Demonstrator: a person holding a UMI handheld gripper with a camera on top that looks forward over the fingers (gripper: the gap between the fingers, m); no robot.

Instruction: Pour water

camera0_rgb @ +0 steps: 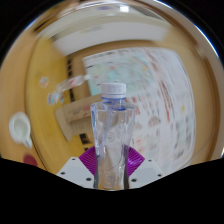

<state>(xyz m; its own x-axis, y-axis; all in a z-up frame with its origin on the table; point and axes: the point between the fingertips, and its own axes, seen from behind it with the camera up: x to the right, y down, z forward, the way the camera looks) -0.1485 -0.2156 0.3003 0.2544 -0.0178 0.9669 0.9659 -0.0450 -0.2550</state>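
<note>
My gripper [111, 172]: 2 fingers closed in on a clear plastic bottle [111, 135], 1 at each side of its lower body. The purple pads [88, 158] press against the bottle's walls with no gap showing, so I have it clamped.

The bottle stands upright between the fingers, rising straight ahead of me. White screw cap [114, 89] on top, still fitted. The body is transparent and ribbed; I cannot tell how much water it holds.

Beyond the bottle: the background is smeared by motion. Pale wall or cabinet surfaces behind the bottle, warm yellow-brown tones around and above. Off to the left, near the fingers' level, a round white object [20, 126], possibly a cup or bowl, too blurred to say which. It sits well apart from the bottle.
</note>
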